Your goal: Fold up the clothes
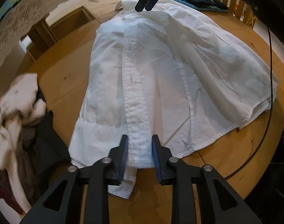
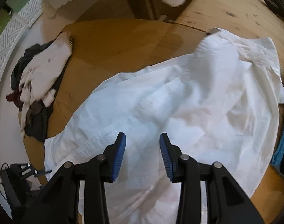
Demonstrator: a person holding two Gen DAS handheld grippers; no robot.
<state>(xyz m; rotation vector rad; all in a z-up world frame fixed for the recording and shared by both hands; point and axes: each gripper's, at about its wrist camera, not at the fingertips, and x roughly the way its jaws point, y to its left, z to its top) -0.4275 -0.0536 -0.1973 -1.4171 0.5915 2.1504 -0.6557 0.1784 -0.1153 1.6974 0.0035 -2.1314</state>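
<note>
Across the round wooden worktop (image 1: 67,78) a white button-up shirt (image 1: 151,71) lay spread, its button placket running as the long axis from the bottom centre of the left wrist view up to the collar at top centre. At the hem end, the left gripper (image 1: 139,155) stood with its fingers partly open astride the placket; whether the pads pressed the cloth could not be told. Near the collar the right gripper (image 2: 142,149) hovered, fingers likewise partly open, cloth below them, nothing visibly gripped. Judging by this, each hand was nearest one end of the axis.
</note>
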